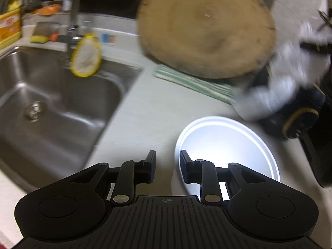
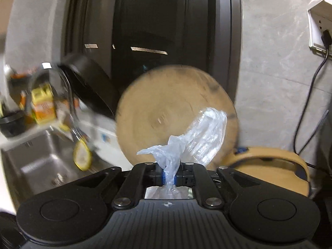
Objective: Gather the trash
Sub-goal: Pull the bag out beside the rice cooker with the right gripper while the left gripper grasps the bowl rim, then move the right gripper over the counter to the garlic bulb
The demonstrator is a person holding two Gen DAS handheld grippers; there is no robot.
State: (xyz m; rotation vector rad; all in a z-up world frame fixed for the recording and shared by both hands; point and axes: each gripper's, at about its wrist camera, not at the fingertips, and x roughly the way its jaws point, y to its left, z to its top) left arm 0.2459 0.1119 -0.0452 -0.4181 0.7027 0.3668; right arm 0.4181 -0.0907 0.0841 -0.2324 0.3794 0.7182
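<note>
My right gripper [image 2: 169, 178] is shut on a crumpled clear plastic bag [image 2: 197, 137] and holds it up in front of a round wooden cutting board [image 2: 161, 108]. In the left wrist view the same bag [image 1: 286, 83] shows blurred at the right, held by the right gripper. My left gripper [image 1: 167, 166] is open and empty, low over the counter, its right finger over the rim of a white round lid [image 1: 228, 145].
A steel sink [image 1: 51, 103] with a tap [image 1: 73, 20] lies left. A yellow-rimmed strainer [image 1: 86, 58] hangs at its edge. The wooden board [image 1: 207, 27] leans on a green striped cloth [image 1: 193, 83]. A wall socket with cable [image 2: 320, 31] is at the right.
</note>
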